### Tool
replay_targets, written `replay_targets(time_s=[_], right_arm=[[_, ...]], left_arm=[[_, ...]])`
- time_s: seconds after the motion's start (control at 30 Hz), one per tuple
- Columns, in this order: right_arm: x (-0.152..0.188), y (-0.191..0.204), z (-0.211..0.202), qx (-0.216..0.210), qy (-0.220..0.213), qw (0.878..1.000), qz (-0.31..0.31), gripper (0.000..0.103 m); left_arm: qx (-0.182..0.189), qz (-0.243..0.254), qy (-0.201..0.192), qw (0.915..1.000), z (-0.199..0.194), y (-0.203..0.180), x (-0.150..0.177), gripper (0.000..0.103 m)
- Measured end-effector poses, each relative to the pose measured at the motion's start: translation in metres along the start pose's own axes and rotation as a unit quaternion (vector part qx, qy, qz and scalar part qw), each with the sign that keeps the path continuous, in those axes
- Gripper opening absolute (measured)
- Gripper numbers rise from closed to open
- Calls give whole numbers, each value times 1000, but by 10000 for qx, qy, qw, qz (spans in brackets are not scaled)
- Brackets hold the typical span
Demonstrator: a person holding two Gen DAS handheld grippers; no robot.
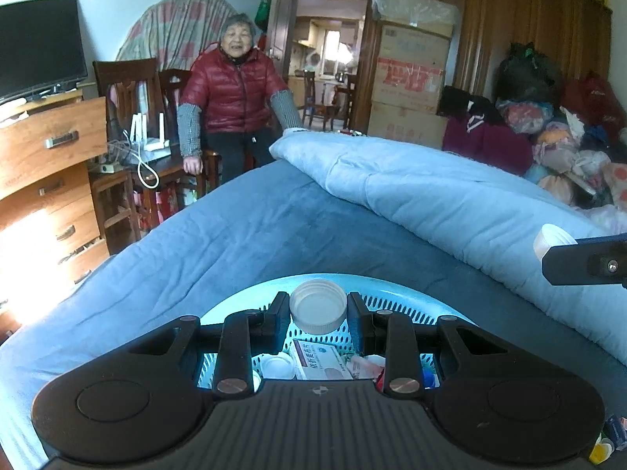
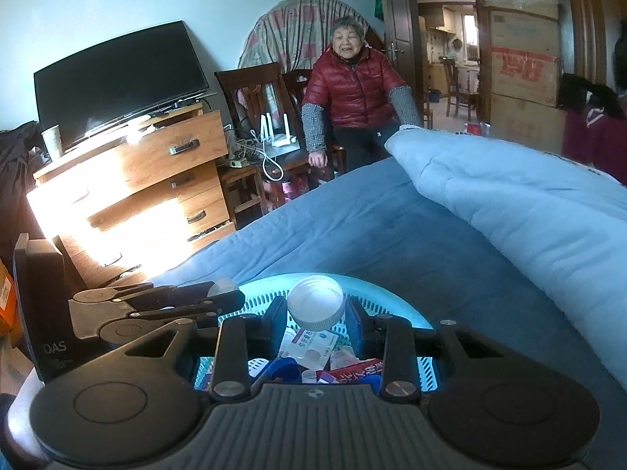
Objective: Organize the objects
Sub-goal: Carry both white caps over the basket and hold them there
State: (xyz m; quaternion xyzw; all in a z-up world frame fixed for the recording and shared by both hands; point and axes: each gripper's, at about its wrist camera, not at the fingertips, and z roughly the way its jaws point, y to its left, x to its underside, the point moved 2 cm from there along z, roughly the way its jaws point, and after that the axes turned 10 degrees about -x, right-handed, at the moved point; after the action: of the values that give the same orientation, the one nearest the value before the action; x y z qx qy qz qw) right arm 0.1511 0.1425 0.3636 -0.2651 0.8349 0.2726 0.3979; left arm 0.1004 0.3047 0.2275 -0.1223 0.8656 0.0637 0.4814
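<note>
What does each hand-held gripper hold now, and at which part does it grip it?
Each holds a white bottle cap by its side wall, pads on opposite sides: the left hand-held gripper holds one white cap, the right hand-held gripper another cap.

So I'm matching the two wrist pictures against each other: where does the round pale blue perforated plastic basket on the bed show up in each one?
Left wrist: the pale blue perforated plastic basket sits bottom centre, under the left gripper holding a white plastic cap.
Right wrist: bottom centre again, below the right gripper and its white cap.
Shared landmark: the black flat television on the wooden dresser.
</note>
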Motion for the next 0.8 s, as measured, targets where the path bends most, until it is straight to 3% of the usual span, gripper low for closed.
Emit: replay_targets(time_s=[0.8], right_arm=[[11, -5, 12, -82, 92, 9999, 46, 35]], left_arm=[[-51, 9, 130, 9999, 11, -3, 10, 32]])
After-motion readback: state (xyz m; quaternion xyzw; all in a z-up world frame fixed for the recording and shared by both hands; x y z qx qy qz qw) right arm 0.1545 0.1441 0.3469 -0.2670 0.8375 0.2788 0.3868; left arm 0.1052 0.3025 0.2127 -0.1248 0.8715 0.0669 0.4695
